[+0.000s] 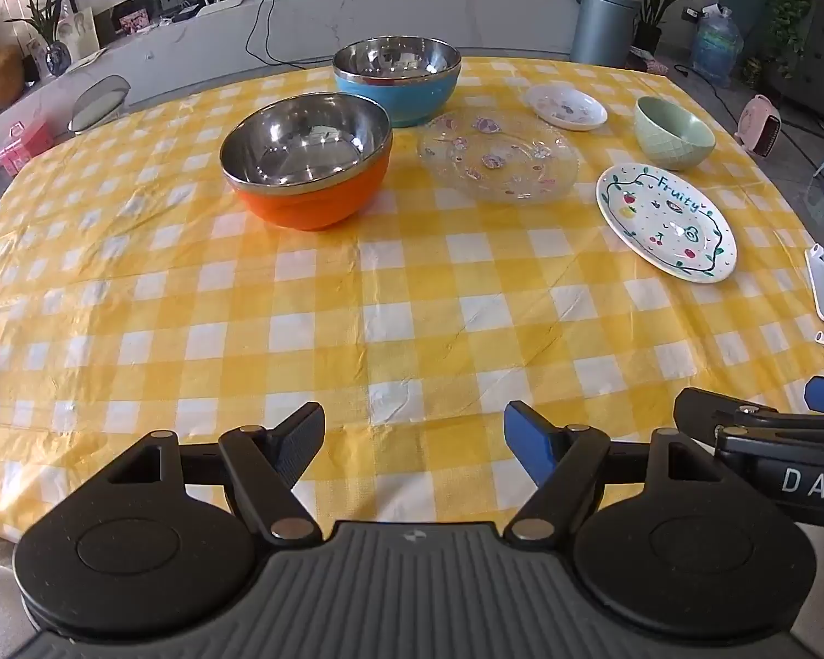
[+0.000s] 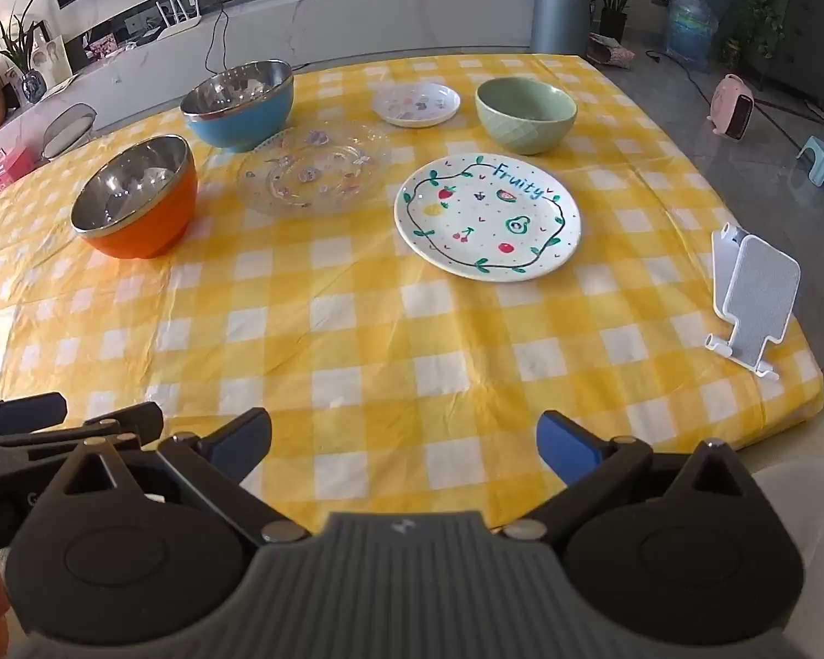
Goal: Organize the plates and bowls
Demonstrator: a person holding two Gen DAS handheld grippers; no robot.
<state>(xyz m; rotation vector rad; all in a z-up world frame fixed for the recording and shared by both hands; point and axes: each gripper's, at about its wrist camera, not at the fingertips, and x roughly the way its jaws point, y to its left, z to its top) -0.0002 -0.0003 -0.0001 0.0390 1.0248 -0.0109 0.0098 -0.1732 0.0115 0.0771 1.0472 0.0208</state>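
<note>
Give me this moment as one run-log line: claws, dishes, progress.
left claw open, empty | right claw open, empty | orange bowl, blue bowl, green bowl, fruit plate apart on tablecloth | nothing stacked

Your left gripper (image 1: 415, 442) and right gripper (image 2: 404, 442) sit side by side, tilted downward. Both jaws stand wide apart, gripping nothing.

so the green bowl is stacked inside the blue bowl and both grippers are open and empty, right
Not quite. The green bowl stands alone on the tablecloth, apart from the blue bowl, as the right wrist view shows. The left gripper and right gripper are indeed open and empty.
</note>
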